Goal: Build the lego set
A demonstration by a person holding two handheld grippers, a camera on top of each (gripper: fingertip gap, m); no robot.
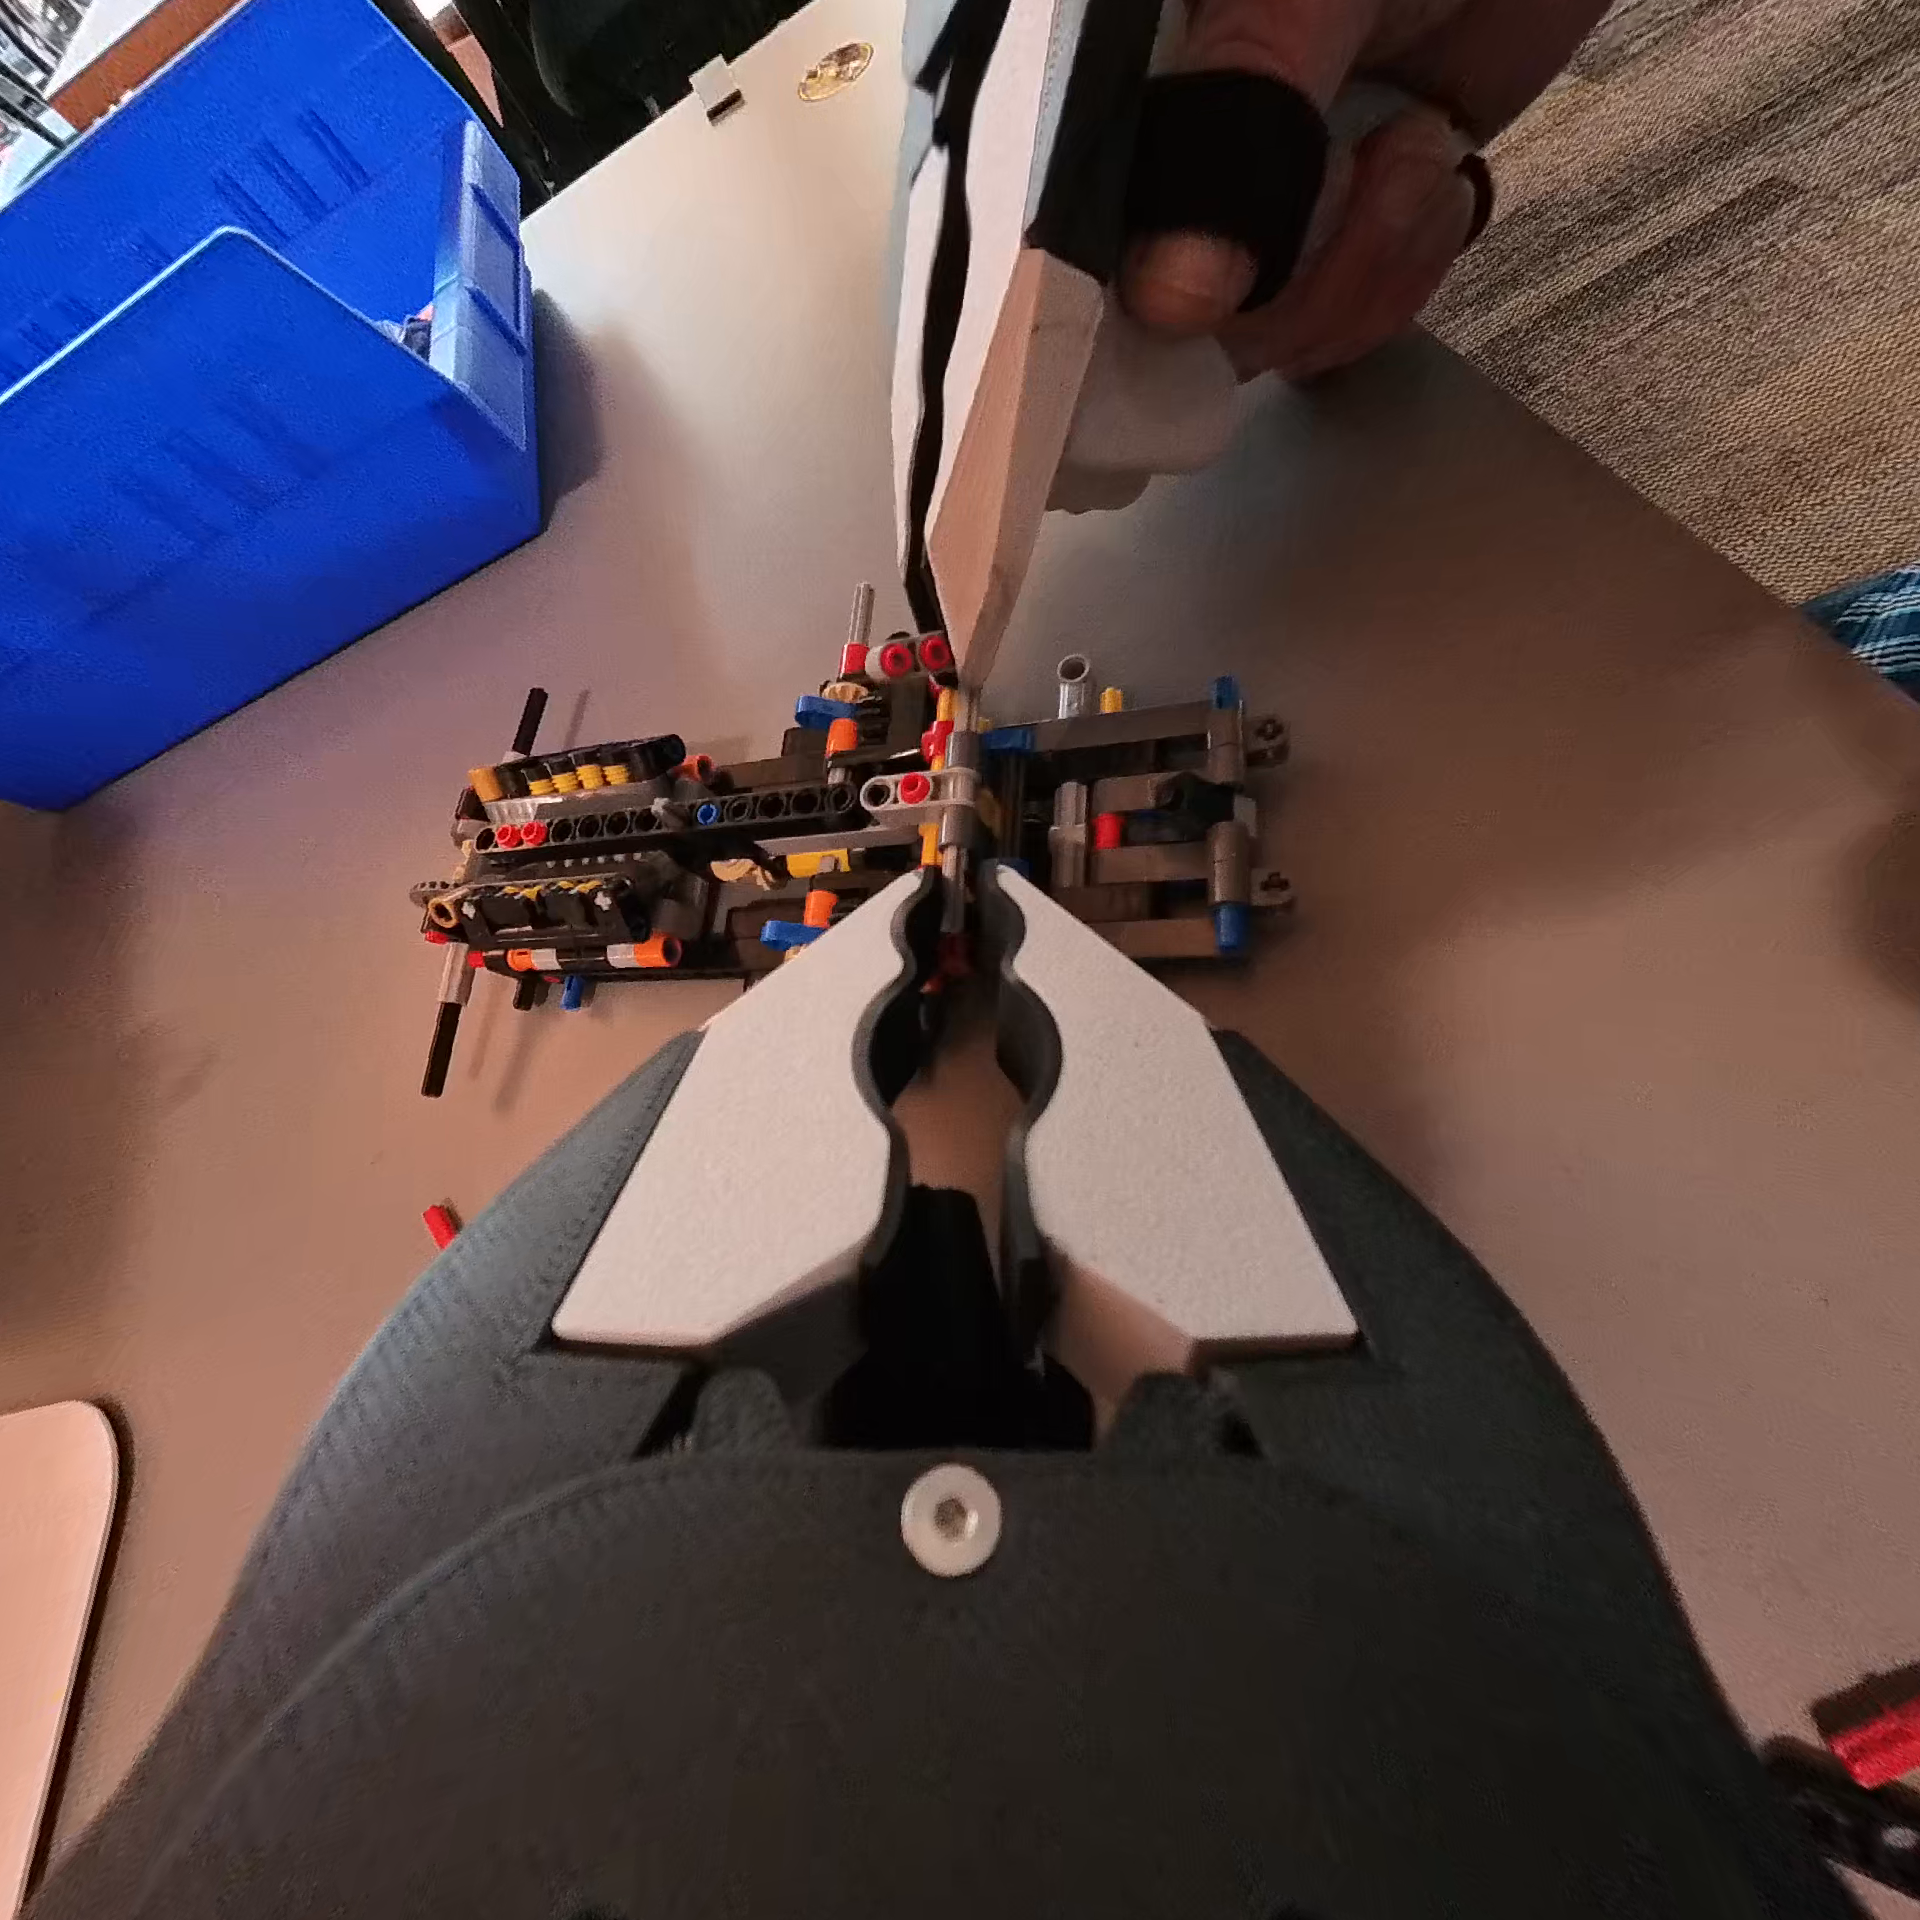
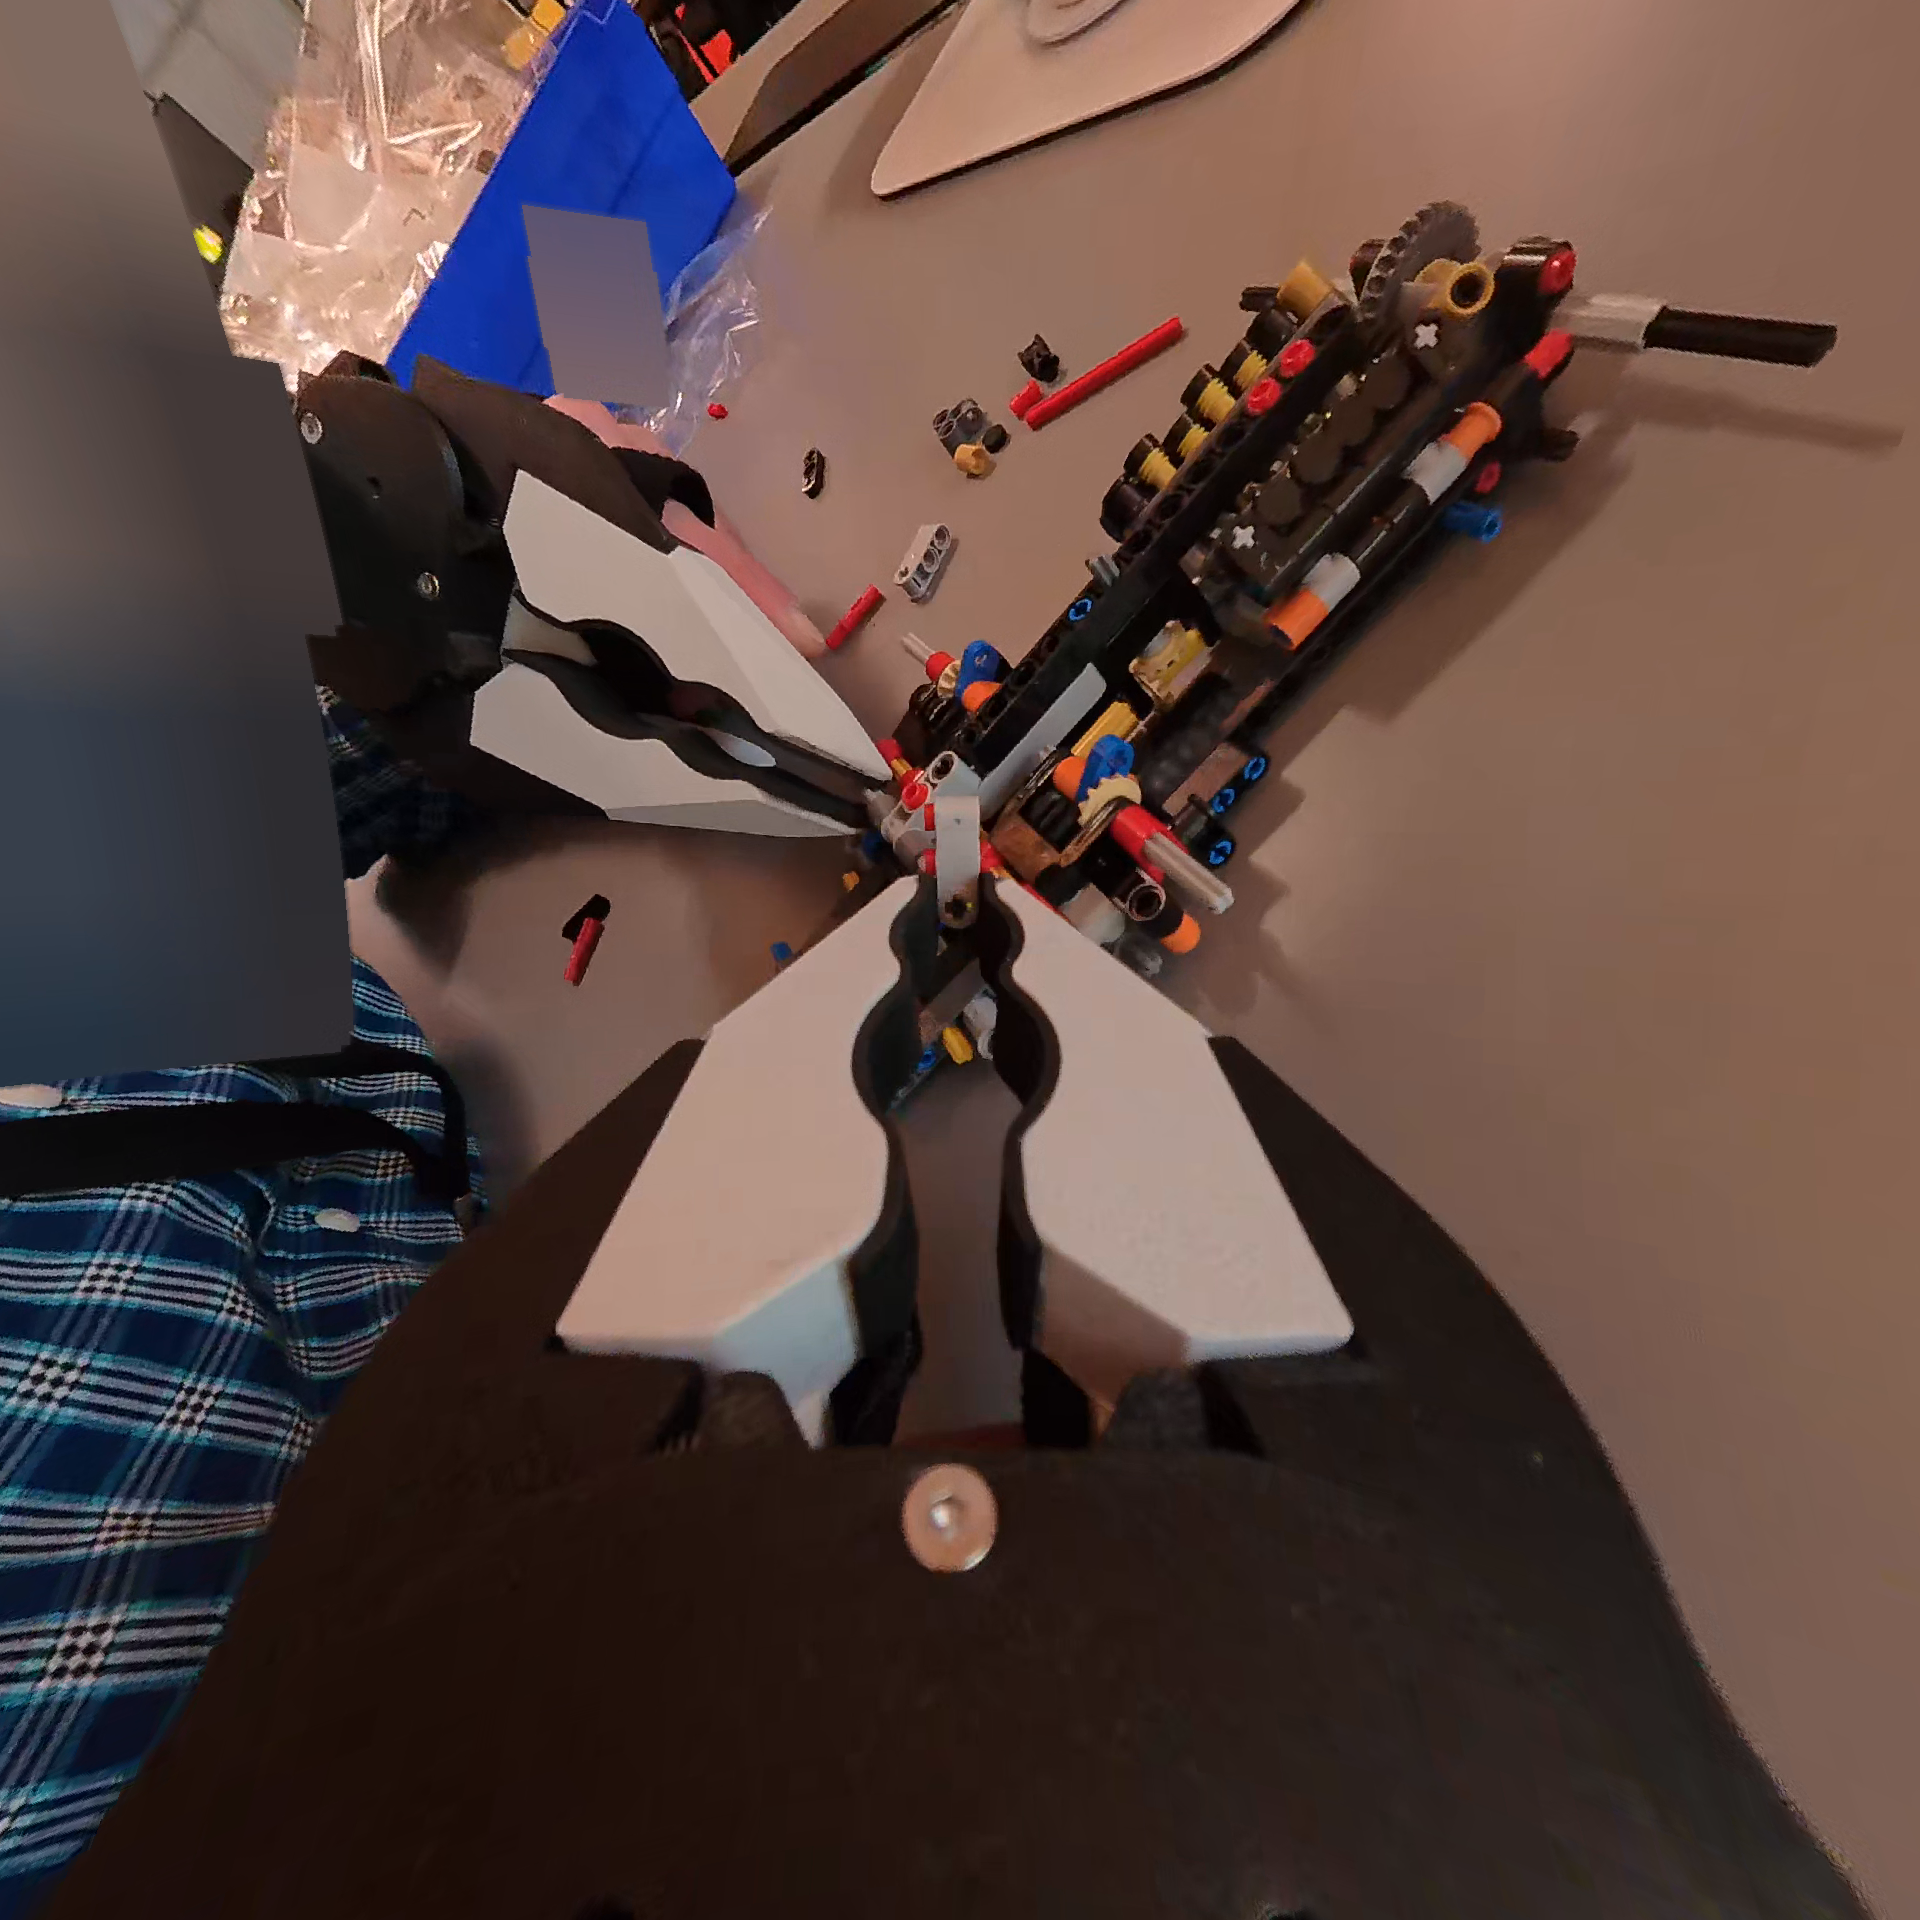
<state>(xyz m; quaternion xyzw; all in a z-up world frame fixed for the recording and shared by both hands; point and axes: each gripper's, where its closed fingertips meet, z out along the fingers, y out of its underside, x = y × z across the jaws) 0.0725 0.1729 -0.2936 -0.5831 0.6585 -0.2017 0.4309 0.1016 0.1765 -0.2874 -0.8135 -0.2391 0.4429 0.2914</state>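
Observation:
A long Lego Technic chassis (image 1: 727, 831) of black and grey beams with red, yellow, blue and orange pins lies flat on the table; it also shows in the right wrist view (image 2: 1299, 561). A light grey beam (image 1: 961, 790) stands across its middle, also in the right wrist view (image 2: 951, 831). My left gripper (image 1: 961, 899) is shut on the near end of this beam. My right gripper (image 2: 956, 904) is shut on the same beam from the other side. In the left wrist view the right gripper (image 1: 961, 675) comes down from above. In the right wrist view the left gripper (image 2: 881, 800) comes in from the left.
A blue bin (image 1: 260, 416) stands to the left, with a clear plastic bag (image 2: 353, 156) by it. Loose pieces lie near the model: a red axle (image 2: 1107, 372), a small grey beam (image 2: 925, 561), a red pin (image 2: 582, 951). The table edge and carpet (image 1: 1662, 260) are on the right.

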